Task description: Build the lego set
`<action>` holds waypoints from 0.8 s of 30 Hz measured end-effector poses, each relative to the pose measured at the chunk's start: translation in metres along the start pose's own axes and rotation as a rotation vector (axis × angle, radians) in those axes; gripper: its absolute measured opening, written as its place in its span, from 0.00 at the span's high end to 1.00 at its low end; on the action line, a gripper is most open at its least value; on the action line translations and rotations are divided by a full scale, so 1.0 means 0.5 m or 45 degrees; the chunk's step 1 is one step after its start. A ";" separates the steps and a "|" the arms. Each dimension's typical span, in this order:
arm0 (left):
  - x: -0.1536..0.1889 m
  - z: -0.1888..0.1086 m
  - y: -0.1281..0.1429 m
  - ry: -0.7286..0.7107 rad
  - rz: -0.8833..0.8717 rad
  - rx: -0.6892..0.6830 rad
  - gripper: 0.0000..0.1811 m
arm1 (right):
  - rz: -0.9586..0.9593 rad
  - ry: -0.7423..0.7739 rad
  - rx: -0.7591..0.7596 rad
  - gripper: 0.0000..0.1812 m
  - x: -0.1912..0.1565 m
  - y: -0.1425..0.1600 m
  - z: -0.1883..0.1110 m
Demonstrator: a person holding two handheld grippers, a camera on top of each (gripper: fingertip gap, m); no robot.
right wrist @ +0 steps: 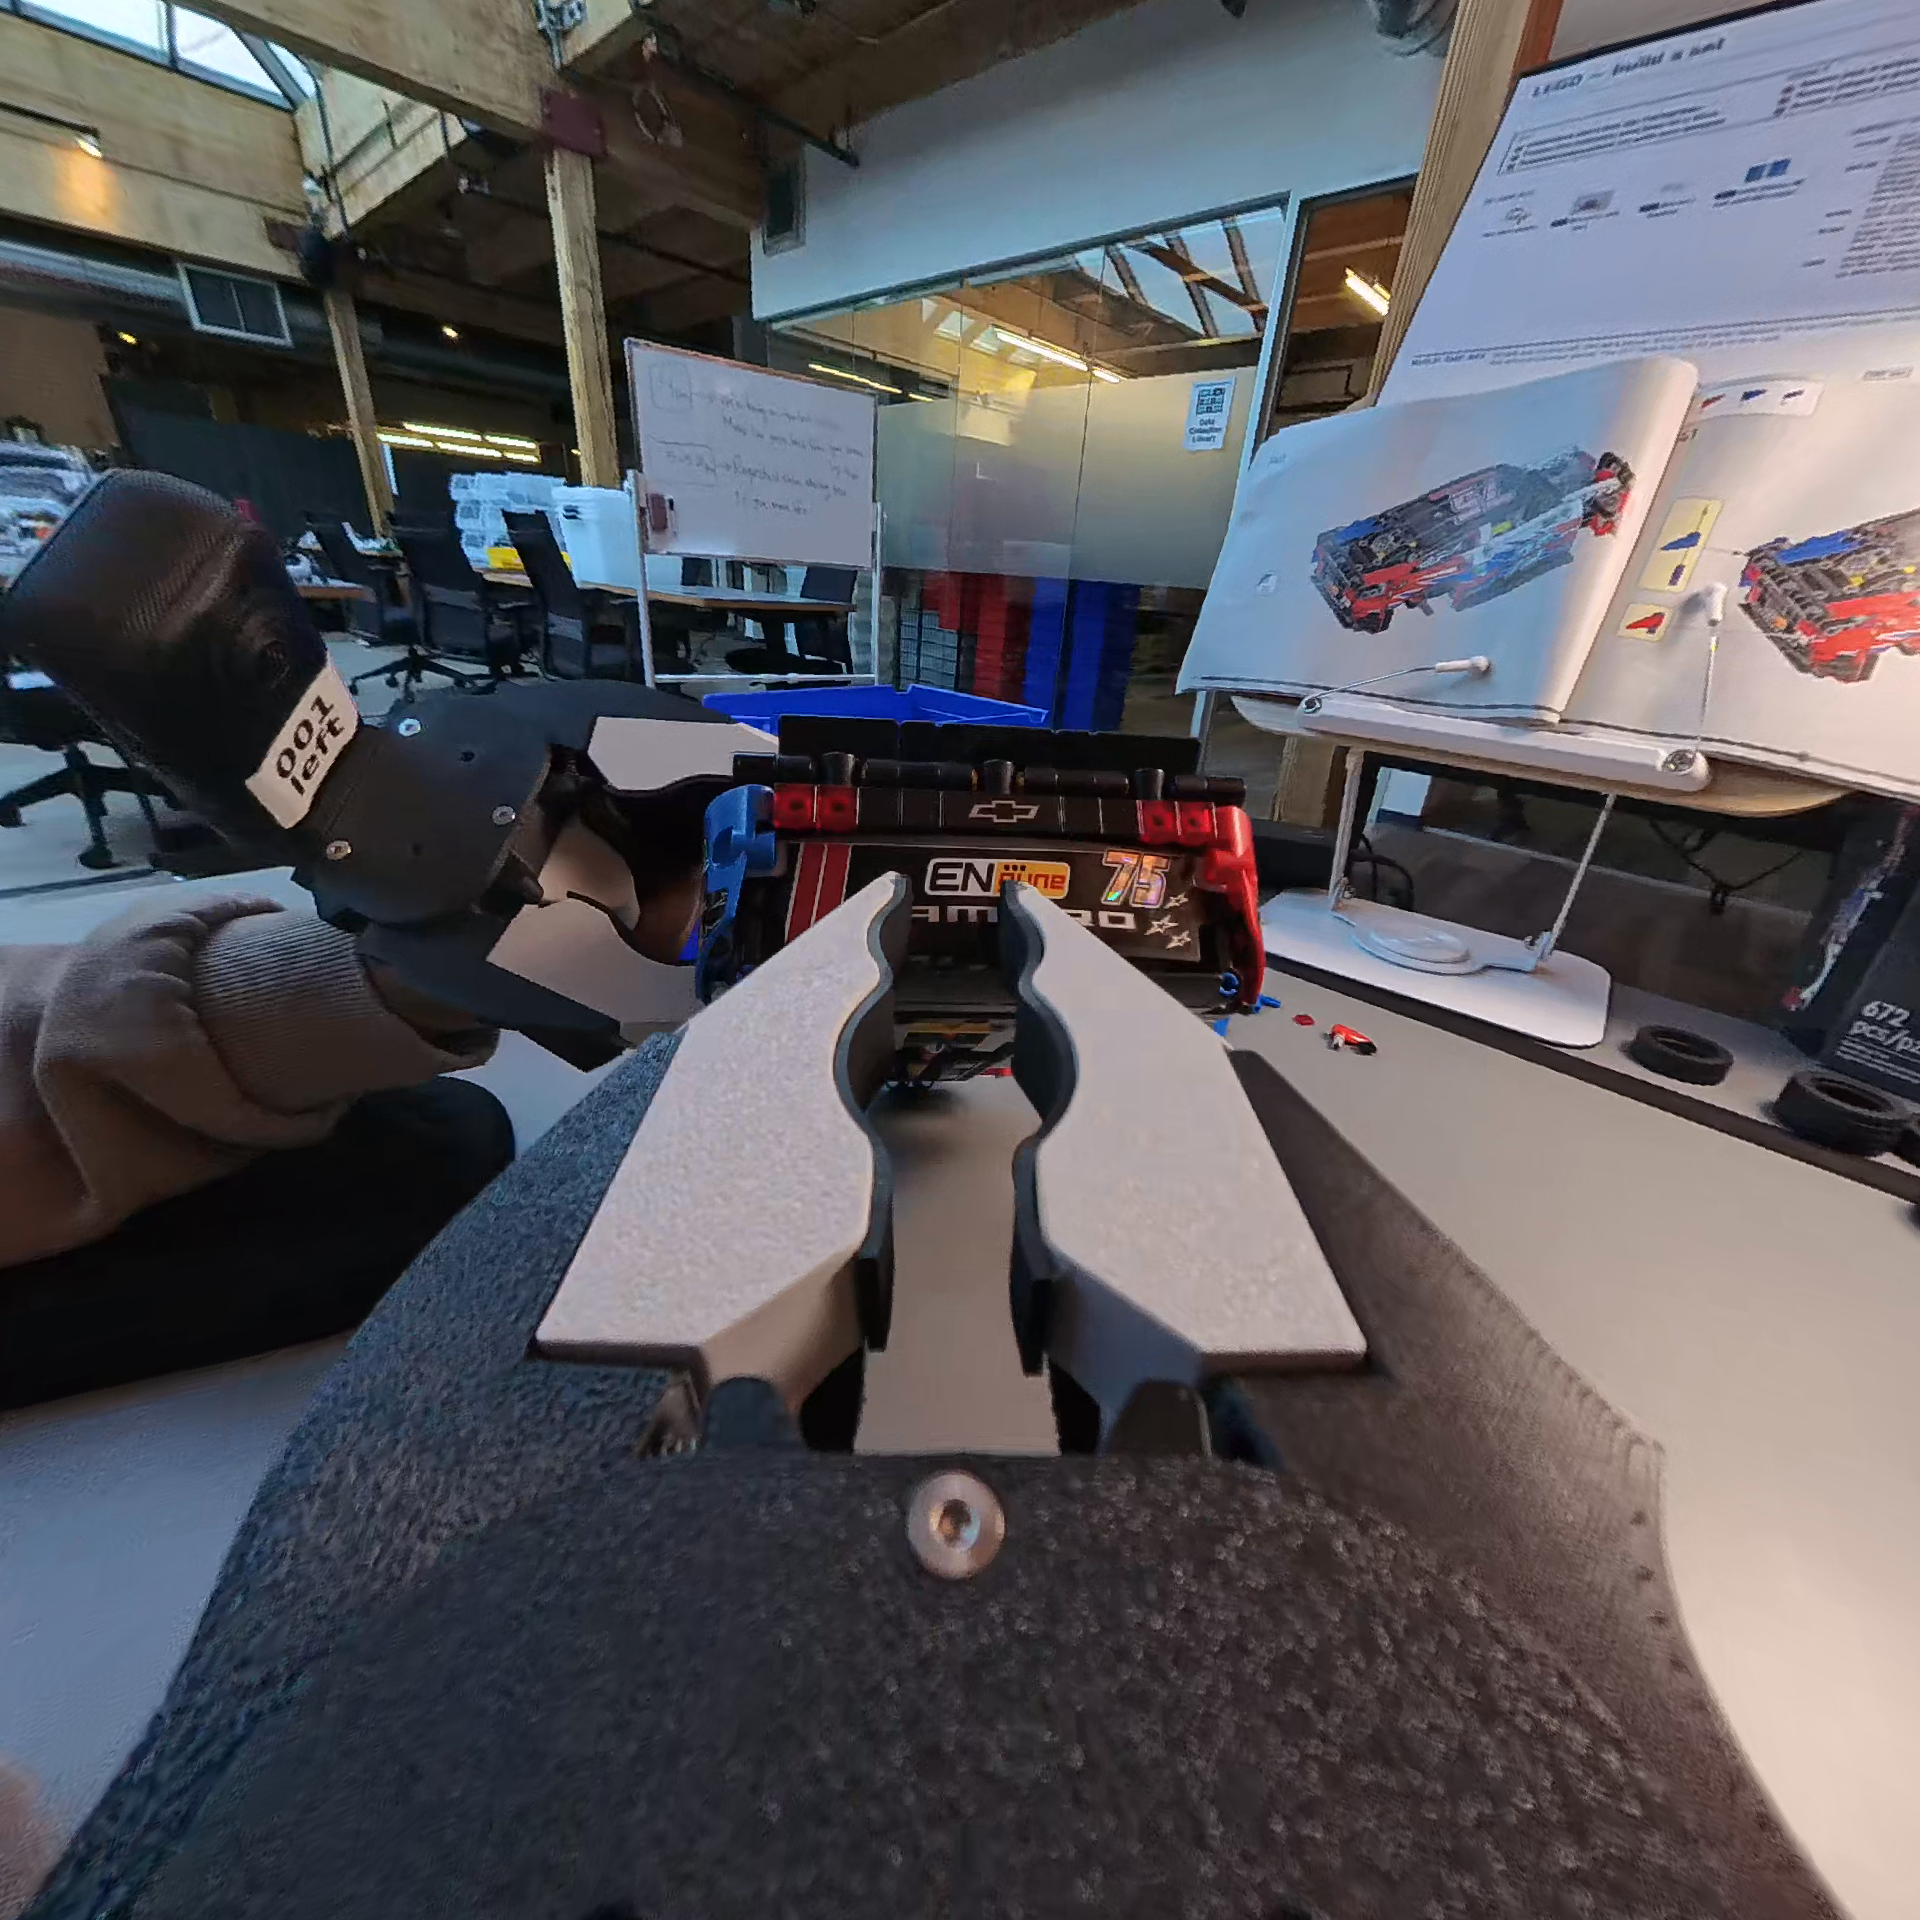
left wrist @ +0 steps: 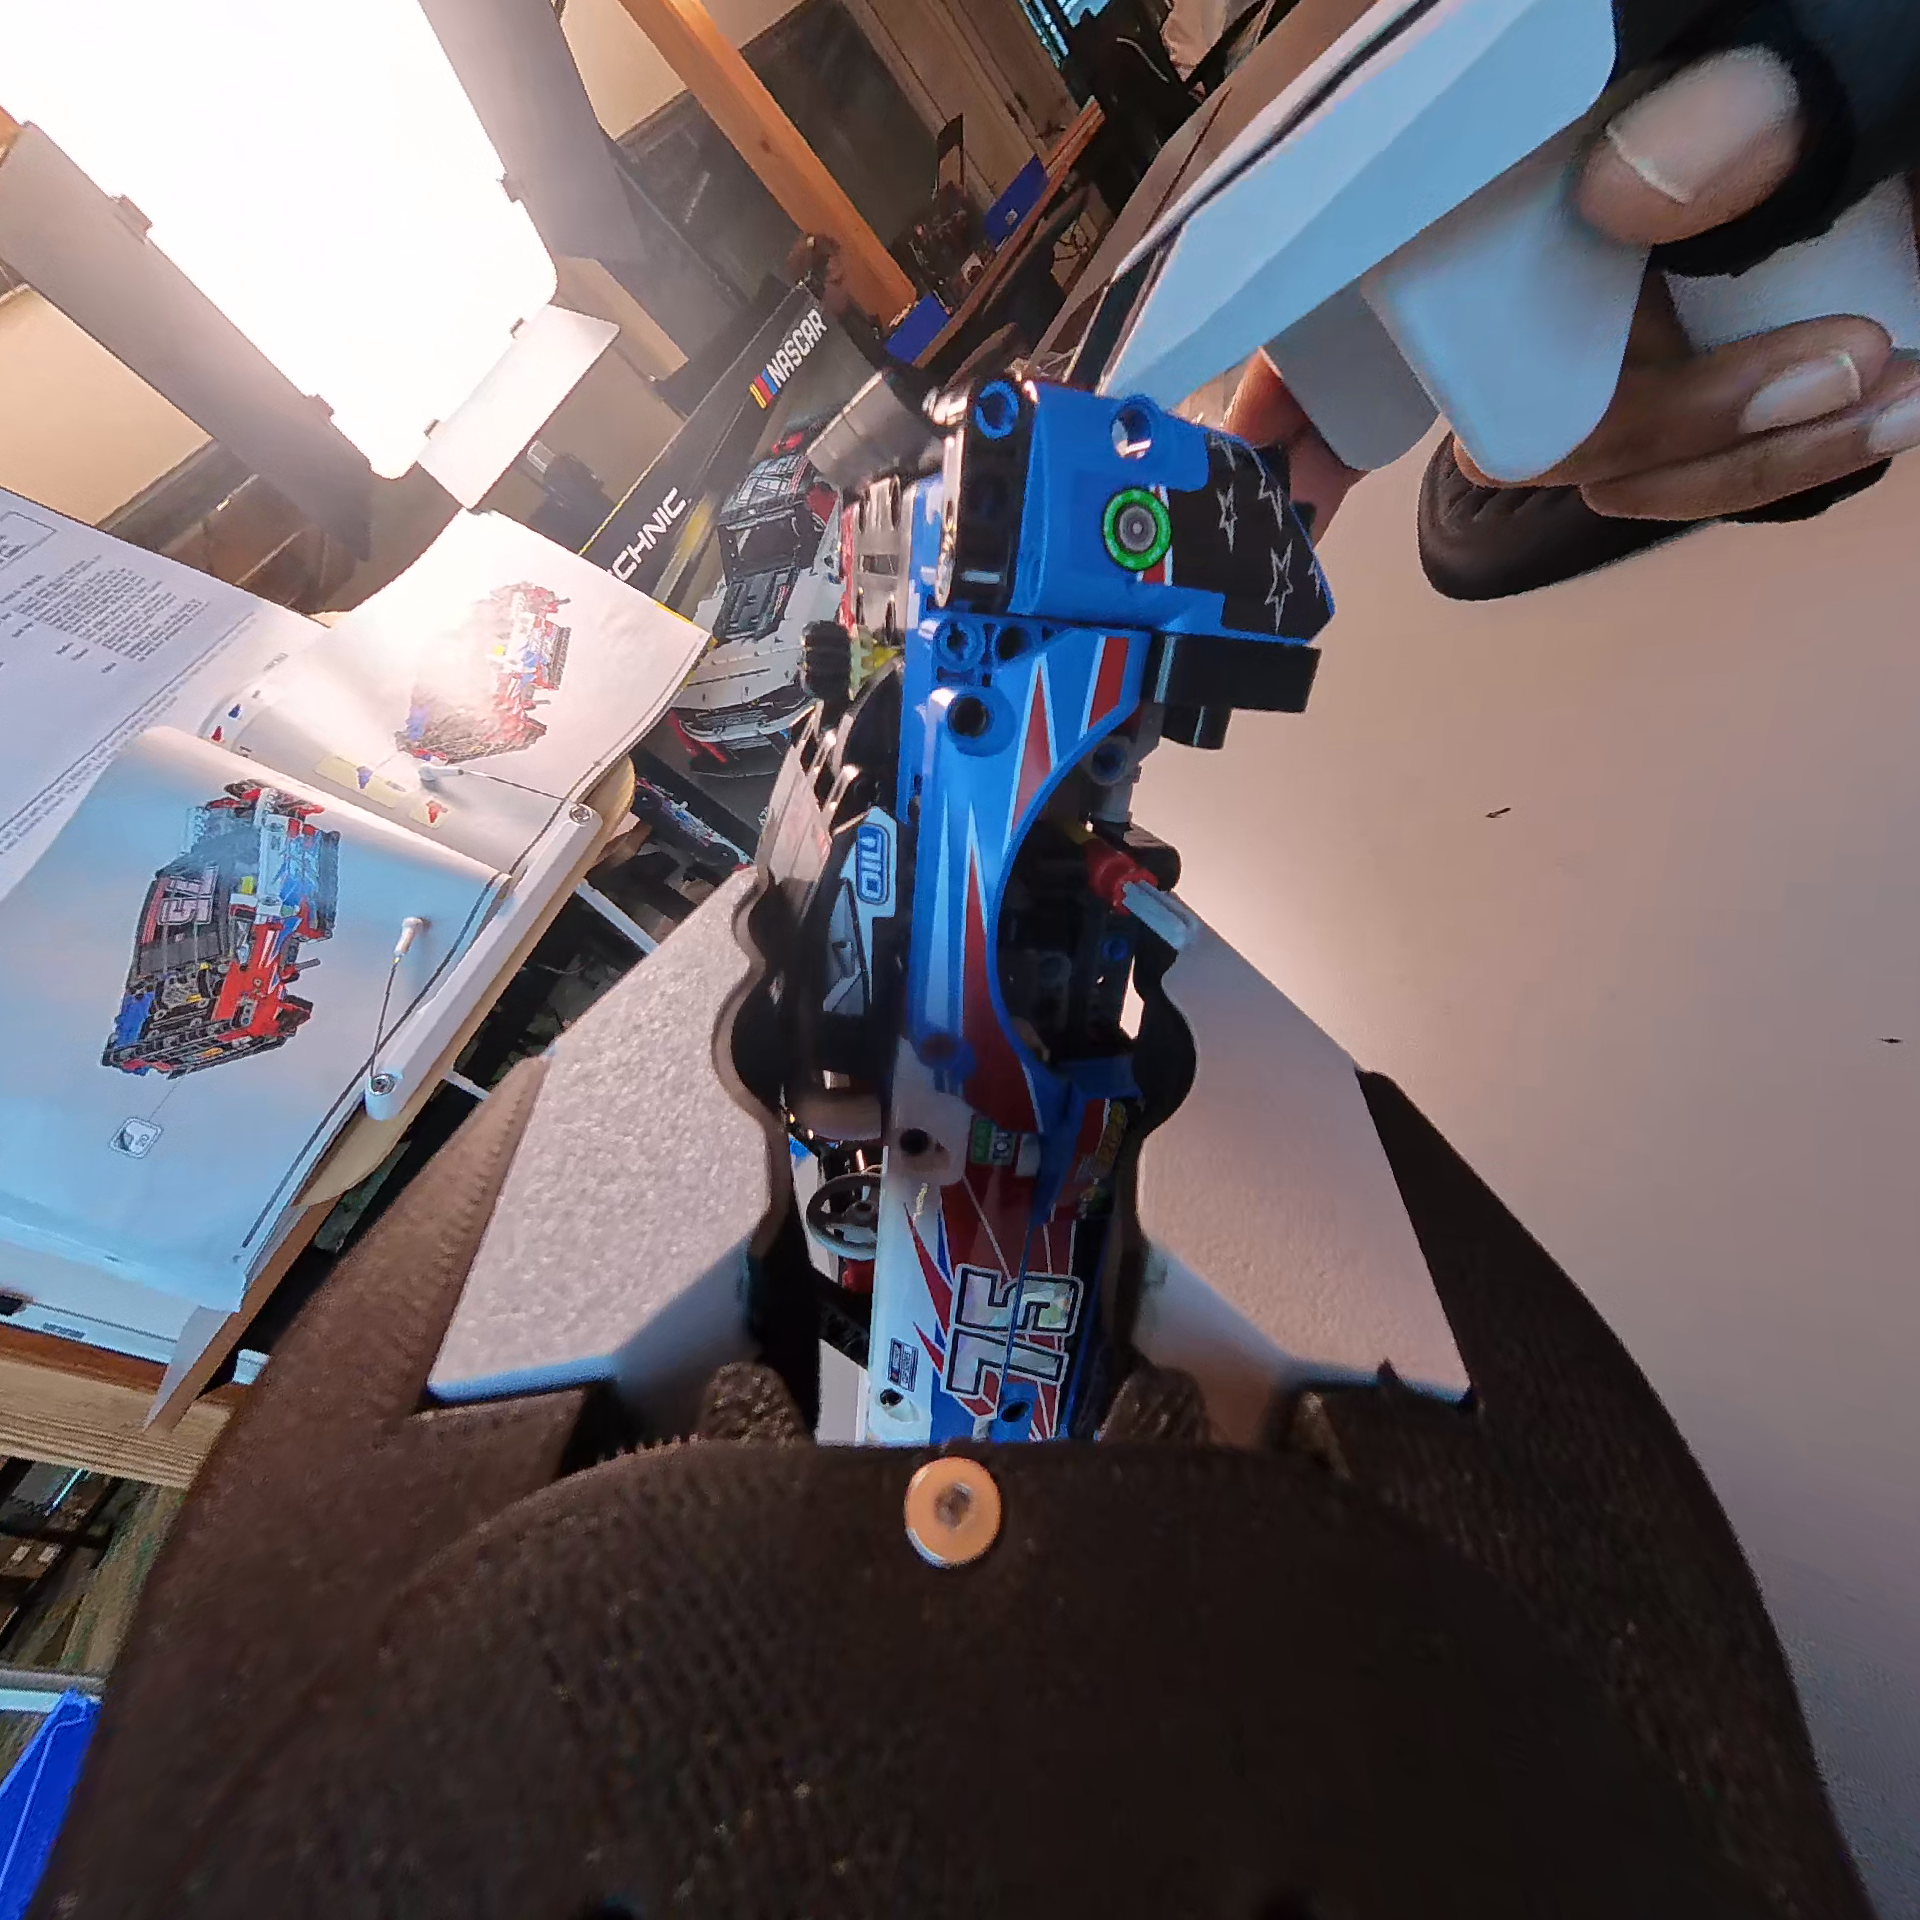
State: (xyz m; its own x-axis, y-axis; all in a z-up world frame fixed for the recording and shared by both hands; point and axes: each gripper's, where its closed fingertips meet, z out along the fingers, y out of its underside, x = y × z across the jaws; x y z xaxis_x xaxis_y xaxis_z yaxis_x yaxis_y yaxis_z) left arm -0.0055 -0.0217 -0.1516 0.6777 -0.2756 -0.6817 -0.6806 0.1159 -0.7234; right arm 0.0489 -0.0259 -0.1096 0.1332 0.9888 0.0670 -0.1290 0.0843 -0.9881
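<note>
The lego car (left wrist: 997,935), blue, red and white with stickers, is held off the grey table (right wrist: 1558,1299). My left gripper (left wrist: 961,925) is shut on the car's body across its width, one white finger on each side. In the right wrist view the car (right wrist: 997,883) shows its black rear end, with the left gripper (right wrist: 665,831) clamped on its left, blue side. My right gripper (right wrist: 954,909) points at the car's rear, its jaws a narrow gap apart with nothing between them. One of its white fingers (left wrist: 1351,187) shows in the left wrist view, near the car's far end.
An open instruction booklet (right wrist: 1507,561) rests on a white stand at the right. Two black tyres (right wrist: 1680,1055) (right wrist: 1839,1112) and small red and blue pieces (right wrist: 1351,1036) lie near the dark set box (right wrist: 1870,987). A blue bin (right wrist: 883,707) stands behind the car. A person's sleeve (right wrist: 156,1039) is at the left. About 7 centimeters separates my left fingertips from my right.
</note>
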 end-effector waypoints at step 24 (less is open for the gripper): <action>0.000 -0.013 -0.010 0.020 -0.028 0.032 0.64 | 0.198 -0.133 0.117 0.81 0.036 -0.019 0.016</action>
State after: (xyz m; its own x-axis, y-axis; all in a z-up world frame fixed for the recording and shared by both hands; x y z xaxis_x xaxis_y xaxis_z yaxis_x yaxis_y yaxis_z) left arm -0.0038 -0.0286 -0.1474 0.6877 -0.2929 -0.6643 -0.6585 0.1337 -0.7407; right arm 0.0446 -0.0079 -0.0981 0.0028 0.9978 -0.0665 -0.2295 -0.0641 -0.9712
